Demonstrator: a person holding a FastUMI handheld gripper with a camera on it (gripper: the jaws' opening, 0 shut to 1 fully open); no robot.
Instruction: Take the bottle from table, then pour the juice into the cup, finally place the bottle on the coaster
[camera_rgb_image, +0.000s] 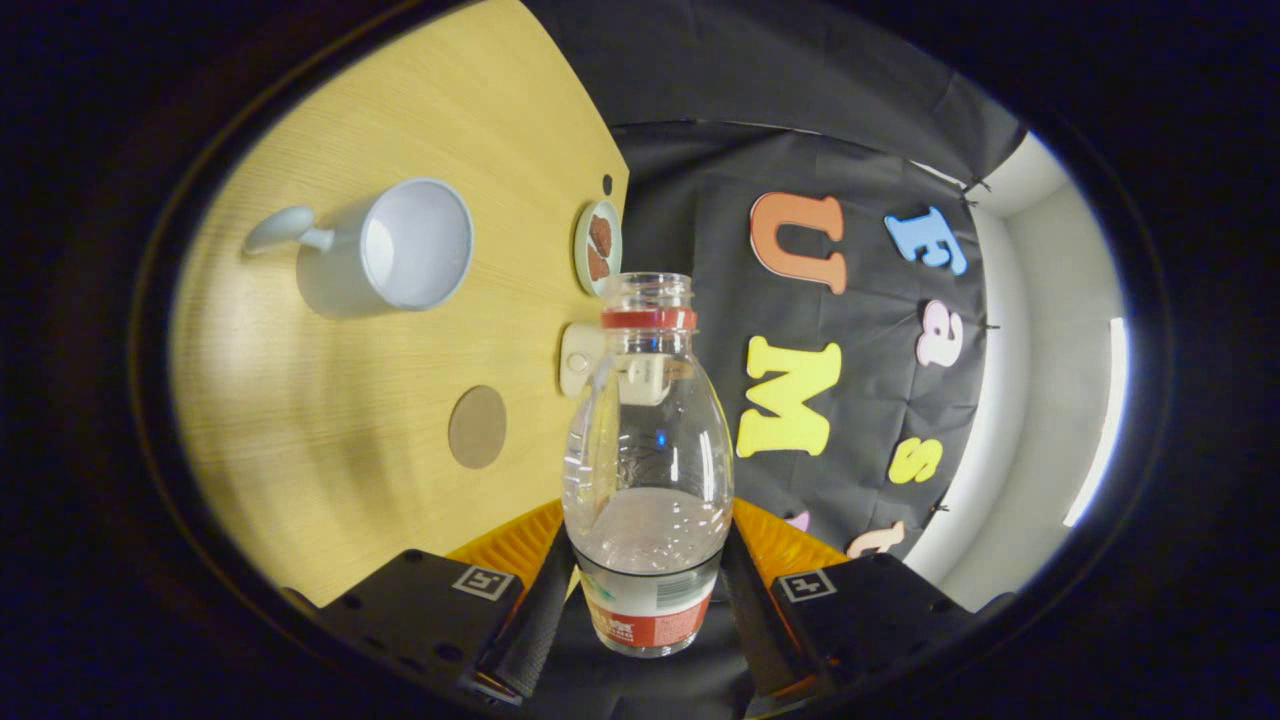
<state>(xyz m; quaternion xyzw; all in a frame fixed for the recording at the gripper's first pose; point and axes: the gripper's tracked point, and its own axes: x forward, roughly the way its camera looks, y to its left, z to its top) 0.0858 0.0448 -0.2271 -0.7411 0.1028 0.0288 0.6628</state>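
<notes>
- Clearly, the gripper (648, 590) is pinching the bottle (648, 470): its 2 fingers (535, 615) press against the lower body on either side, at the level of the label band.
- That bottle is clear plastic with a red ring under its open neck; no cap is on the mouth.
- Its label wraps the base, white above and red below, and sits right between the fingers.
- Some liquid shows inside the bottle; how much is hard to judge through the plastic.
- Seen from the gripper, the whole scene is rolled onto its side, so the wooden table (330, 430) runs up one flank of the bottle and the black cloth wall fills the other.
- On the table, the cup (400, 245) is a pale mug with a handle, its mouth turned toward the camera and its inside looking white; it lies well apart from the bottle.
- Nearer the fingers than the cup, the coaster (477, 427) is a round brown disc lying flat on the wood with nothing on it.
- At the table's edge, just beside the bottle's neck, a small plate (598, 247) holds 2 reddish-brown pieces.
- Below that plate, a small whitish object (580, 358) sits partly behind the bottle's shoulder; what it is I cannot tell.
</notes>
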